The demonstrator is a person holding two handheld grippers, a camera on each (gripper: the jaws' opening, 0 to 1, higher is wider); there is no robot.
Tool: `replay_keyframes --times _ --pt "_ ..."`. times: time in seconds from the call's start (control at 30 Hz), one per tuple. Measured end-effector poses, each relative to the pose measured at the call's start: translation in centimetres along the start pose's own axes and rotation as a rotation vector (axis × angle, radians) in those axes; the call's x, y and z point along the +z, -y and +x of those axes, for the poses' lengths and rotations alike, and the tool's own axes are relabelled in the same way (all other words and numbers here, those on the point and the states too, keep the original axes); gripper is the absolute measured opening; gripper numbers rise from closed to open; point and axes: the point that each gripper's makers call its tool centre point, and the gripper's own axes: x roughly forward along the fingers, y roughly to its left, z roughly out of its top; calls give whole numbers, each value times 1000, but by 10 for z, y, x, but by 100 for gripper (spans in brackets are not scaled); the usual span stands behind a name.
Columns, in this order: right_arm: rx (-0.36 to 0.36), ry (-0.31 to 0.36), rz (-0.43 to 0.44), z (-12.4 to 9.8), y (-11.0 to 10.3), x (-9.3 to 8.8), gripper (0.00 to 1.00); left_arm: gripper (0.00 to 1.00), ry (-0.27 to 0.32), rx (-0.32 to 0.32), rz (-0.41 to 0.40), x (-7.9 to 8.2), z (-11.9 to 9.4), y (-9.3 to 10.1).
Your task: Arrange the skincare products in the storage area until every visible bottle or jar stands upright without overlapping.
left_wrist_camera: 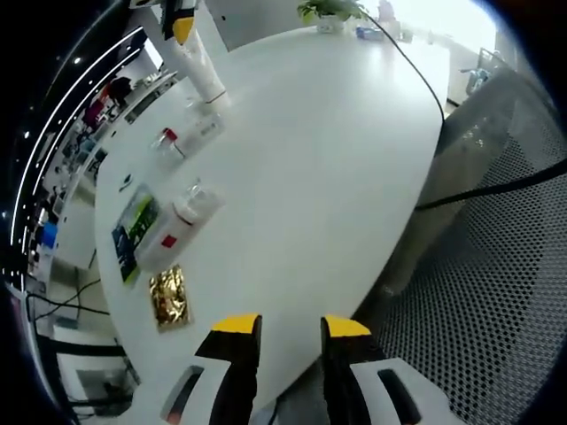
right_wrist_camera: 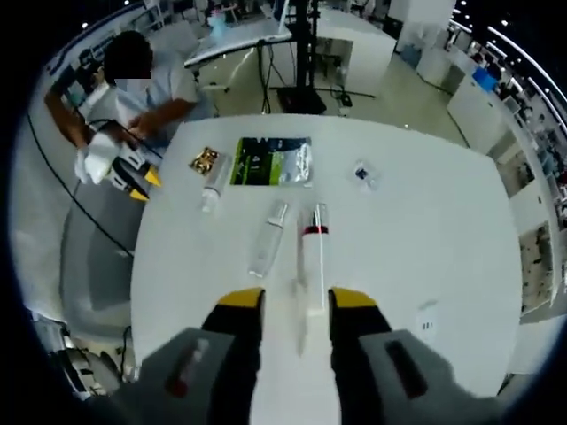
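white tubes and clear bottles (right_wrist_camera: 268, 237) lie flat mid-table (right_wrist_camera: 425, 230); both grippers (left_wrist_camera: 291, 326) (right_wrist_camera: 297, 301) parted, grasping nothing

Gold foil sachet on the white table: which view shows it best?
The left gripper view. There the crinkled gold foil sachet lies close, just beyond the left tongs, its creased surface readable. In the right gripper view it is a small, far patch beside the green packet.

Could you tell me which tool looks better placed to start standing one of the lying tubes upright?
Probably the right tool: a white tube lies between its open jaws. The left tool hangs open at the table edge, apart from the bottles.
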Motion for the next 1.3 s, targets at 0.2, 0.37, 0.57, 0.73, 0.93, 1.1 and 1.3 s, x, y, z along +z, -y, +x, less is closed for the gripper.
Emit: replay_keyframes --times 0.2,0.37,0.57,0.73,0.93,1.1,1.3 --pt "-36 6 36 7 34 22 37 28 3 0 -3 0 0 0" --pt "-6 -186 -56 42 42 11 37 28 -2 3 -16 -2 0 -2" --pt "55 -277 -102 84 37 17 35 27 0 8 -31 -2 1 -3" --pt "108 -375 -156 118 29 15 33 26 1 3 -31 -2 1 -2" --pt "130 -480 -173 146 28 4 33 26 -1 3 -36 -3 1 -2" --pt "151 -578 -170 159 24 -16 29 26 -6 0 -42 -5 2 -2" --pt "168 -619 -156 168 21 -26 30 26 -6 6 -54 -7 2 -4"
